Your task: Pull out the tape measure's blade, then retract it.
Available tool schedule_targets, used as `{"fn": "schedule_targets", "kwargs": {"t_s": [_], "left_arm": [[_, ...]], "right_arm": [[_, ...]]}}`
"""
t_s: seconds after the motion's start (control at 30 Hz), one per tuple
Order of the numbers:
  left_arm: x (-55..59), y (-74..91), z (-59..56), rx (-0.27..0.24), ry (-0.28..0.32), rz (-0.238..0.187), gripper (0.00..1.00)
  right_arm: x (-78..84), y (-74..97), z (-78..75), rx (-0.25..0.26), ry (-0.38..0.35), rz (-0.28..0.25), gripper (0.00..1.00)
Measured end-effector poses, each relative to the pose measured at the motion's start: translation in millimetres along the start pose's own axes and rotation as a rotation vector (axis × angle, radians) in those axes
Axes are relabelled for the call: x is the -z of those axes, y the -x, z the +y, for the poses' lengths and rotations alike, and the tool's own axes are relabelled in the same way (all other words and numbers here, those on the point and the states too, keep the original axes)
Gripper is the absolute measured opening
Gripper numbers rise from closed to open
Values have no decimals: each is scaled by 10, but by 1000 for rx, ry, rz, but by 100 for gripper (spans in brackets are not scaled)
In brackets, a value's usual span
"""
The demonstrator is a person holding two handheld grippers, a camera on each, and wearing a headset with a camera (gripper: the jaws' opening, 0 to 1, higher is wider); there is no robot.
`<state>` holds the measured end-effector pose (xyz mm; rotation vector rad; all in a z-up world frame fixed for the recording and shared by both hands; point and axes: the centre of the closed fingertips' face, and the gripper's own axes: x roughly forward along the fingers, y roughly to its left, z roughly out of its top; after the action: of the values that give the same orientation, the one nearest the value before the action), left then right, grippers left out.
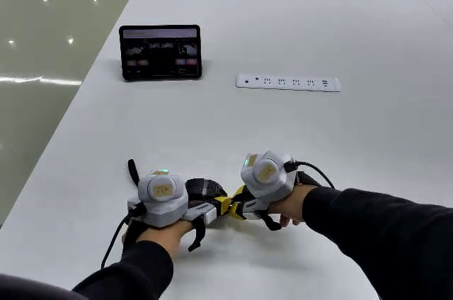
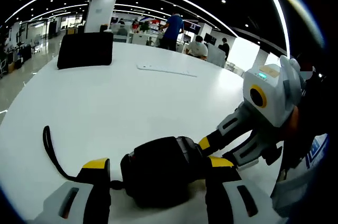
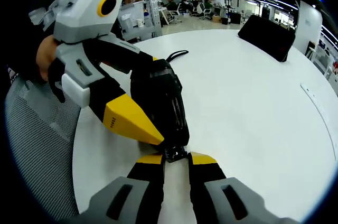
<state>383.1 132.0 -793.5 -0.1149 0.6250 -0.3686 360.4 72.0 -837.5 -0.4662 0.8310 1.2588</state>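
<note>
Two grippers meet on the near part of the white table. We see the left gripper clenched around the black tape measure, which rests on the tabletop with one yellow-tipped jaw on each side of its case. The right gripper pinches the blade tip at the case mouth, jaws nearly together. A tablet and a power strip lie well beyond.
</note>
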Motion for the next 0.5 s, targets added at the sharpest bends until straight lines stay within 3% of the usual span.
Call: {"fn": "schedule_targets", "kwargs": {"t_s": [0.1,0.13,0.17,0.2,0.23,0.27,0.33,0.37,0.4,0.5], "left_arm": [[-85,62,28,56,29,-13,90],[-83,64,-11,100,47,-4,97],[-46,97,-32,137,77,32,99],[-31,106,-31,155,69,47,100],[-1,132,10,146,47,71,100],[-9,161,66,144,-7,65,100],[-99,229,68,170,-71,11,100],[-115,264,69,177,-80,4,100],[-83,316,75,199,-83,26,100],[-109,414,154,208,-126,7,100]], "right_arm": [[-23,78,-37,29,20,-27,19],[-27,109,-48,36,16,-33,21],[-28,158,-64,42,2,-43,22],[-26,194,-77,46,-7,-47,25],[-28,236,-97,55,-17,-57,28],[-36,308,-118,64,-27,-75,31],[-40,432,-138,83,-18,-92,38],[-33,475,-141,90,-9,-97,41],[-19,545,-146,101,5,-101,44],[13,717,-146,117,10,-127,49]]}}
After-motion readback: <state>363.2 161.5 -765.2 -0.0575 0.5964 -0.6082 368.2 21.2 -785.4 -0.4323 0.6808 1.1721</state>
